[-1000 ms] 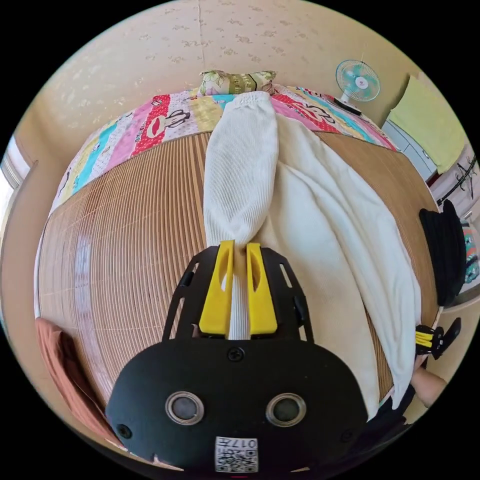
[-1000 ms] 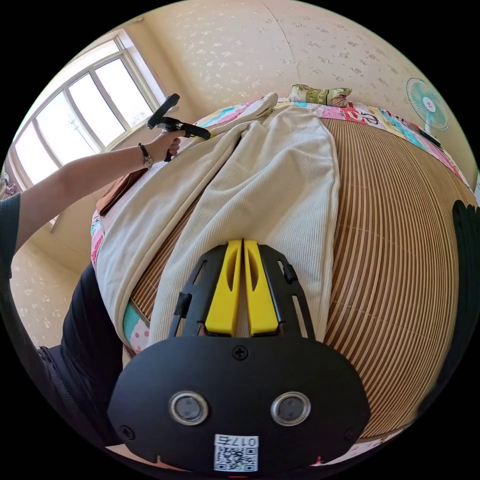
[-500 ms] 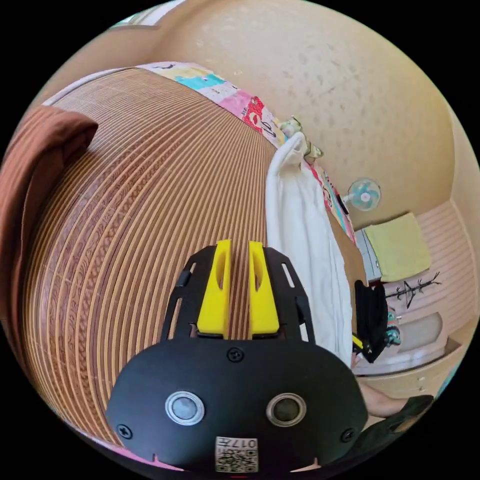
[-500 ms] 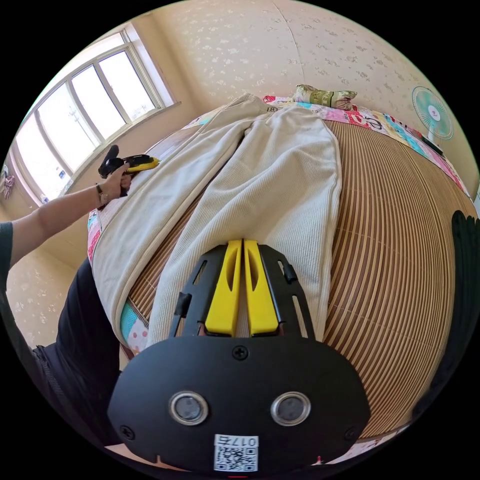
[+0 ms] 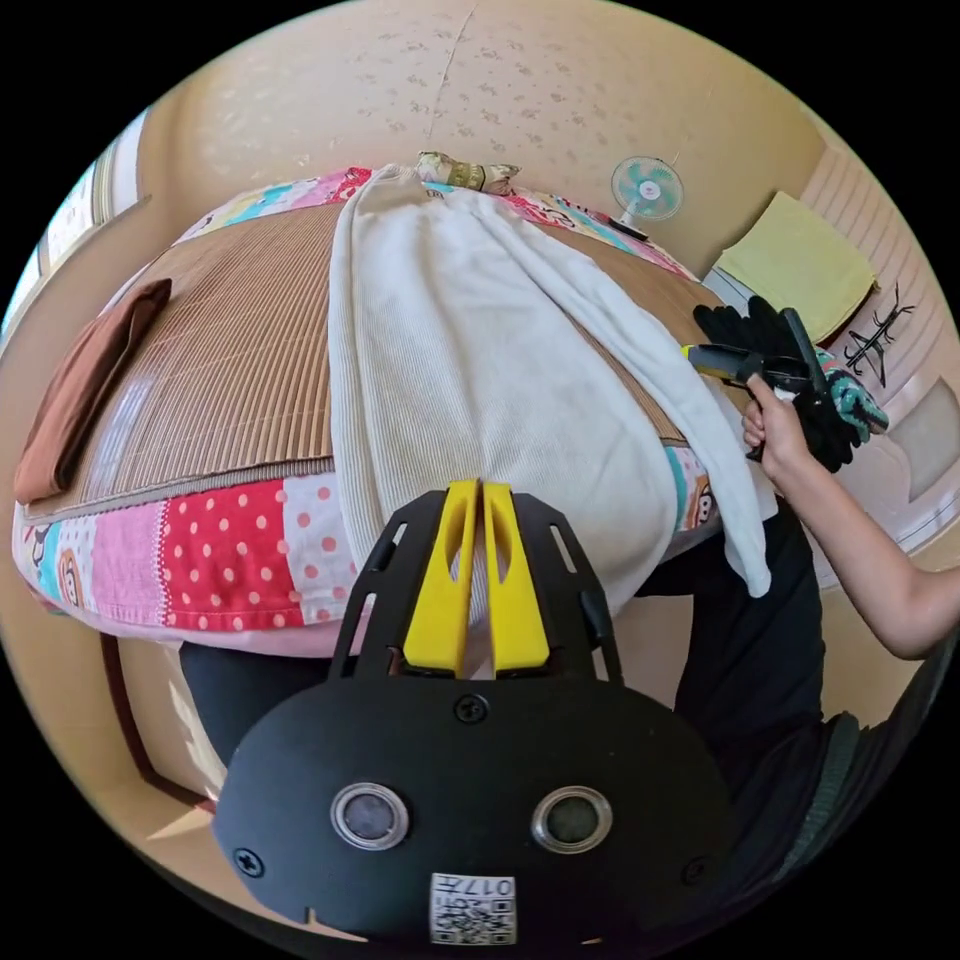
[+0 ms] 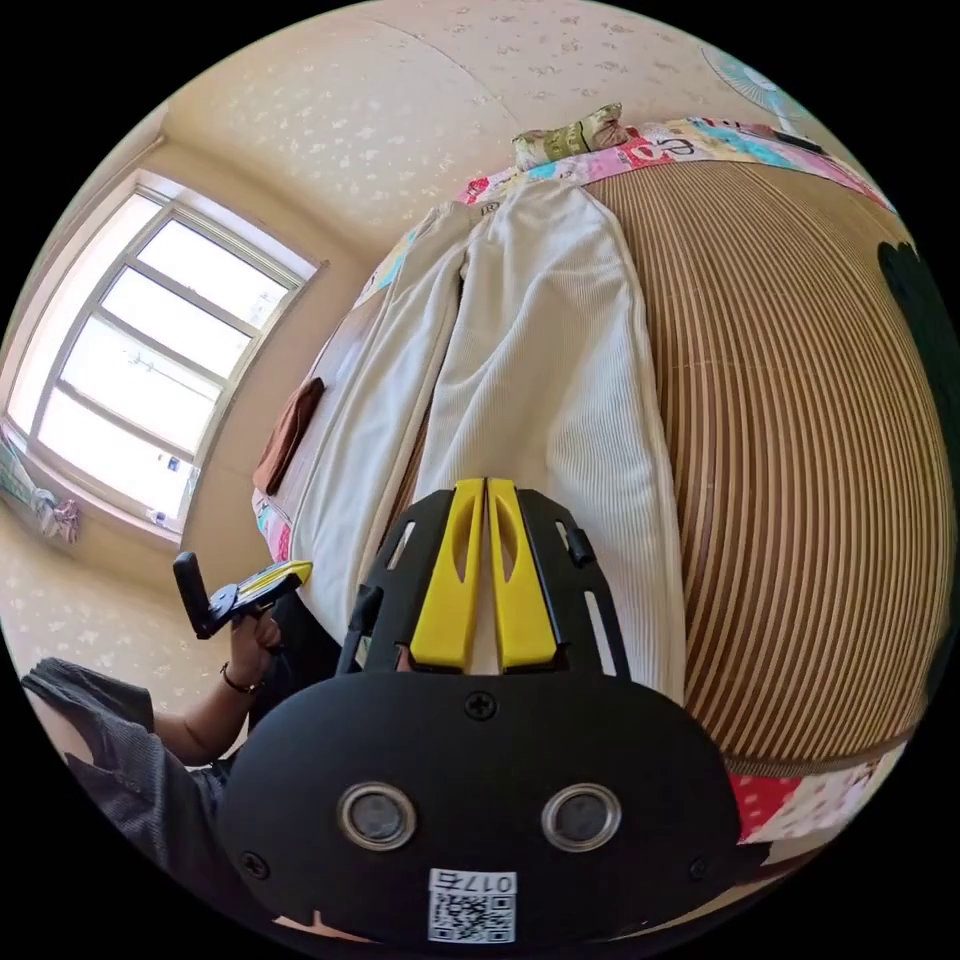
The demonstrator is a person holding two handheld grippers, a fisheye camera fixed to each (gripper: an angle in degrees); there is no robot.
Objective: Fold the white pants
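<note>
The pants point(image 5: 470, 370) lie lengthwise on the bed's mat point(image 5: 230, 340), waistband at 12 o'clock by the pillow point(image 5: 465, 172), legs running to 6 o'clock over the near edge. The left tool point(image 5: 478, 500) has its jaws nearly together above a leg hem; whether they pinch cloth, I cannot tell. The right tool point(image 6: 485, 497) likewise. No readable writing on the pants.

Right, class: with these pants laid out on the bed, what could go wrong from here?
The leg ends of the white pants hang over the edge of the patchwork sheet, so the pants might slide off. The two legs splay apart, so a fold made now may come out crooked.
</note>
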